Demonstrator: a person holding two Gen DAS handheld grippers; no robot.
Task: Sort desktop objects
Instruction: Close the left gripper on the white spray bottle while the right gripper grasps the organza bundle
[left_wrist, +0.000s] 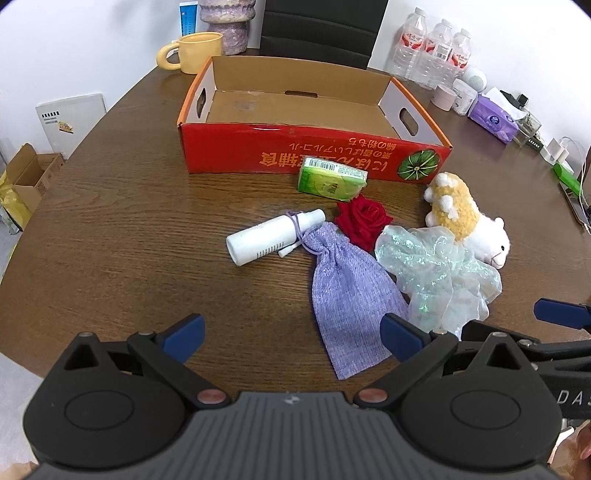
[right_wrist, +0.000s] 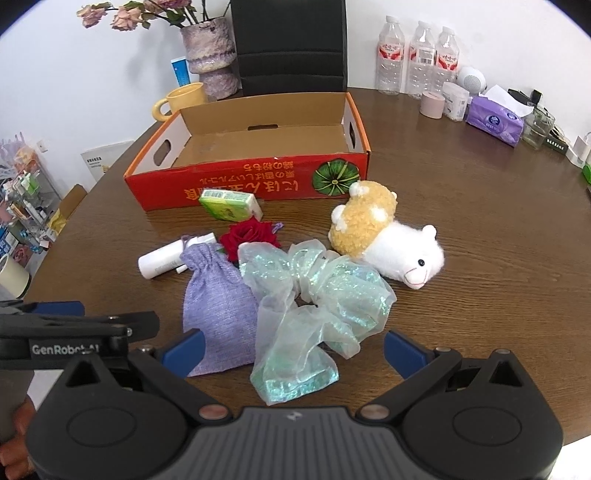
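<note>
A red cardboard box (left_wrist: 280, 151) (right_wrist: 229, 184) stands open and empty mid-table. In front of it lie a green packet (left_wrist: 330, 181) (right_wrist: 229, 205), a red rose (left_wrist: 364, 219) (right_wrist: 249, 238), a white bottle (left_wrist: 266, 236) (right_wrist: 159, 262), a purple drawstring pouch (left_wrist: 351, 295) (right_wrist: 218, 306), a pale green organza scrunchie (left_wrist: 436, 273) (right_wrist: 314, 306) and a plush alpaca (left_wrist: 465, 218) (right_wrist: 388, 236). My left gripper (left_wrist: 291, 336) is open and empty over the pouch's near end. My right gripper (right_wrist: 293, 350) is open and empty over the scrunchie's near end.
A yellow mug (left_wrist: 195, 51) and a purple vase (right_wrist: 212, 55) stand behind the box. Water bottles (right_wrist: 417, 55), small jars (right_wrist: 432, 105), a tissue pack (right_wrist: 495, 118) and chargers (left_wrist: 557, 151) line the back right. A black chair (right_wrist: 291, 44) is behind the table.
</note>
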